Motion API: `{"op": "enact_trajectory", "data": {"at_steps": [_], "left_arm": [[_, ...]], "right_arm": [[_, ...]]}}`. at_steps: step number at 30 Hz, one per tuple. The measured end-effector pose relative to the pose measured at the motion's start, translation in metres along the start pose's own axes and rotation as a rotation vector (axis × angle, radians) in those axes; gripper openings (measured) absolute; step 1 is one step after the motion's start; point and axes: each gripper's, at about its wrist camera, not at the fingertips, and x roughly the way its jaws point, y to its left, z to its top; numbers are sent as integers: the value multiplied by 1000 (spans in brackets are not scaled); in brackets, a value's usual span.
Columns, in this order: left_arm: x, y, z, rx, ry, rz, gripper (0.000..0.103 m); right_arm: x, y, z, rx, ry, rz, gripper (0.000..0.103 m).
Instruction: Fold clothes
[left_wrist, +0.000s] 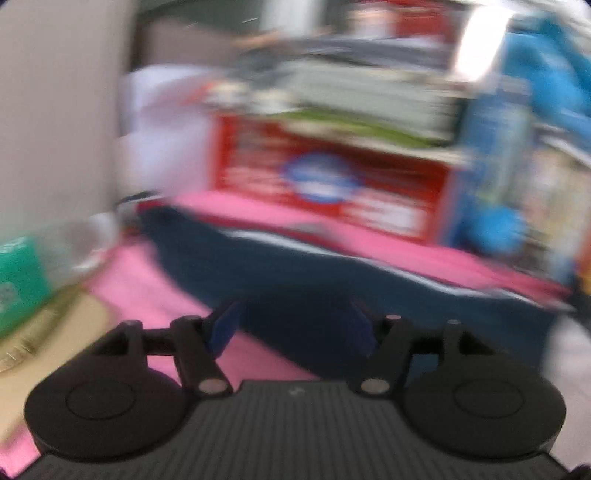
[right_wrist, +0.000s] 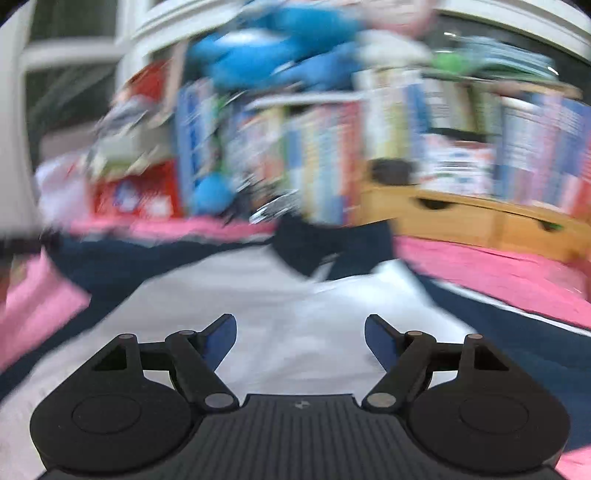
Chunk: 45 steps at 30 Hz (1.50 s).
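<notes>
Both views motion-blurred. Navy-and-white garment (right_wrist: 280, 295) lies spread on the pink cloth (right_wrist: 498, 273), in front of the bookshelf (right_wrist: 406, 122). Left gripper (left_wrist: 295, 325) over its navy part, fingers spread, empty. Right gripper (right_wrist: 300, 338) over its white part, fingers apart, empty.

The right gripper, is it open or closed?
Open. The right gripper has its two blue fingers wide apart, with only the white garment showing between them, nothing pinched.

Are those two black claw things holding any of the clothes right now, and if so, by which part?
Nothing is held. The left gripper and right gripper both have their jaws spread wide with nothing between them, above the navy and white garment on the pink cloth.
</notes>
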Motion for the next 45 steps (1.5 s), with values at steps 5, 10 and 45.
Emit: {"op": "enact_trajectory", "data": {"at_steps": [5, 10, 45], "left_arm": [[53, 46, 33, -97, -12, 118, 64], [94, 49, 43, -137, 1, 195, 47], [36, -257, 6, 640, 66, -837, 39]], "right_arm": [[39, 31, -7, -47, 62, -23, 77], [54, 34, -13, -33, 93, -97, 77], [154, -154, 36, 50, 144, -29, 81]]}}
